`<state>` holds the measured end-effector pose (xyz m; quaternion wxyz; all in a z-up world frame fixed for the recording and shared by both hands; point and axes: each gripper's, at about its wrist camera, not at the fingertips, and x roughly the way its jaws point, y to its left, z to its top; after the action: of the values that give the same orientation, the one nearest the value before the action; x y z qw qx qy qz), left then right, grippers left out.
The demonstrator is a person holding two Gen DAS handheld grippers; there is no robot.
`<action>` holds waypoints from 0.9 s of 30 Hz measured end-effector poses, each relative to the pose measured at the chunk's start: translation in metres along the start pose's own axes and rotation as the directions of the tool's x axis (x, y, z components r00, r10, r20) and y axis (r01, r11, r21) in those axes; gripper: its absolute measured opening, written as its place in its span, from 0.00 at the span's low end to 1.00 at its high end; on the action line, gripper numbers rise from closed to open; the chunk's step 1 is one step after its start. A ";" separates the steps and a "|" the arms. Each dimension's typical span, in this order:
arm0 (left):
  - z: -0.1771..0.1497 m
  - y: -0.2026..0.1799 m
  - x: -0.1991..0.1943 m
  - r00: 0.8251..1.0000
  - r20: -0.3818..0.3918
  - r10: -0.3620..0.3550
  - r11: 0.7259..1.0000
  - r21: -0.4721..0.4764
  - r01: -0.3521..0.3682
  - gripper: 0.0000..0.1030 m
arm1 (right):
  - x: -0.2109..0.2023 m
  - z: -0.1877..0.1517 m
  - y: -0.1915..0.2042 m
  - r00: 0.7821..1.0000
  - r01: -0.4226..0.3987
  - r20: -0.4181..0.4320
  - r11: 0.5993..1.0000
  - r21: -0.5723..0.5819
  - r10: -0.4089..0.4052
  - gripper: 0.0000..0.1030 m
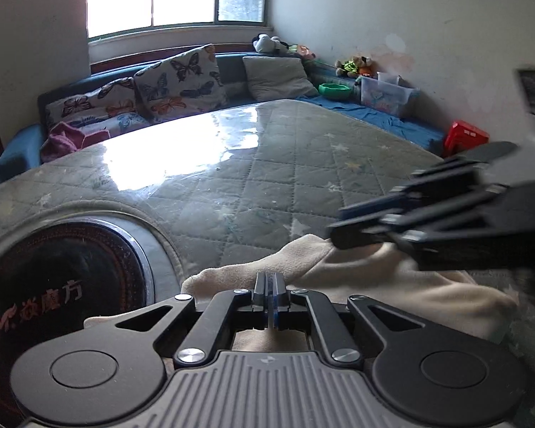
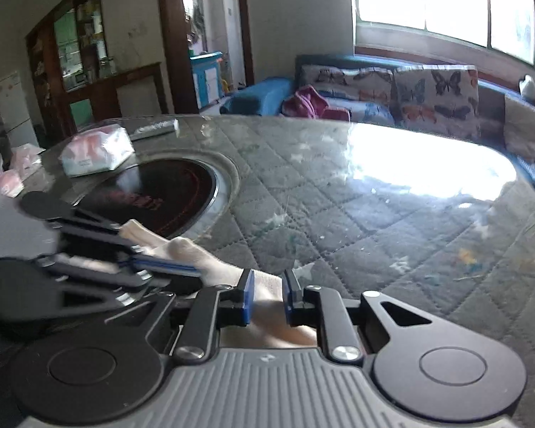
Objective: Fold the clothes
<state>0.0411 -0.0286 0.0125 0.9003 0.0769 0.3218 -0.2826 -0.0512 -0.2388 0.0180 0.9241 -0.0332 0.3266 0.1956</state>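
Left tongs (image 1: 269,287) clamped tight on cream garment (image 1: 356,267); right tongs (image 2: 266,294) narrowly parted, pinching same garment.

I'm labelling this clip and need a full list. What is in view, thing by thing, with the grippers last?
cream fleece garment: one, cream, on the table's near edge, pinched in both grippers
round quilted table under a glass top: one, grey-green
black round cooktop: one, black, set into the table
tissue pack: one, white and pink, beyond the cooktop
butterfly-print cushions: two, cream with a coloured print, on the blue sofa
magenta cloth: one, on the sofa
green bowl: one, on the sofa
red box: one, past the table's right rim
left gripper: one, black, jaws shut on the garment
right gripper: one, black with blue pads, jaws on the garment
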 end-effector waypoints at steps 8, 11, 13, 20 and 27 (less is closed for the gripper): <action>0.003 -0.001 0.003 1.000 -0.016 0.016 1.000 0.003 -0.016 0.04 | -0.022 -0.028 -0.010 0.995 0.086 -0.044 0.996 -0.021 -0.087 0.14; 0.002 -0.001 0.004 1.000 -0.018 0.023 1.000 0.007 -0.023 0.04 | -0.023 -0.034 -0.027 0.995 0.100 -0.034 0.994 0.049 -0.099 0.15; 0.003 -0.001 0.003 0.999 -0.020 0.025 1.000 0.007 -0.025 0.05 | -0.028 -0.033 -0.028 0.994 0.108 -0.029 0.993 0.051 -0.107 0.15; 0.000 -0.007 -0.020 0.999 0.013 0.041 0.999 -0.008 -0.041 0.07 | -0.058 -0.024 -0.014 0.997 0.077 0.004 0.997 -0.012 -0.077 0.15; -0.036 -0.017 -0.073 0.996 0.074 0.054 0.998 -0.039 -0.051 0.07 | -0.070 -0.039 0.014 1.000 0.019 -0.014 0.998 -0.064 -0.020 0.15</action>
<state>-0.0340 0.0021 0.0301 0.9202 0.0579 0.2909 -0.2556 -0.1293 -0.2571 0.0319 0.9221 -0.0672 0.3265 0.1967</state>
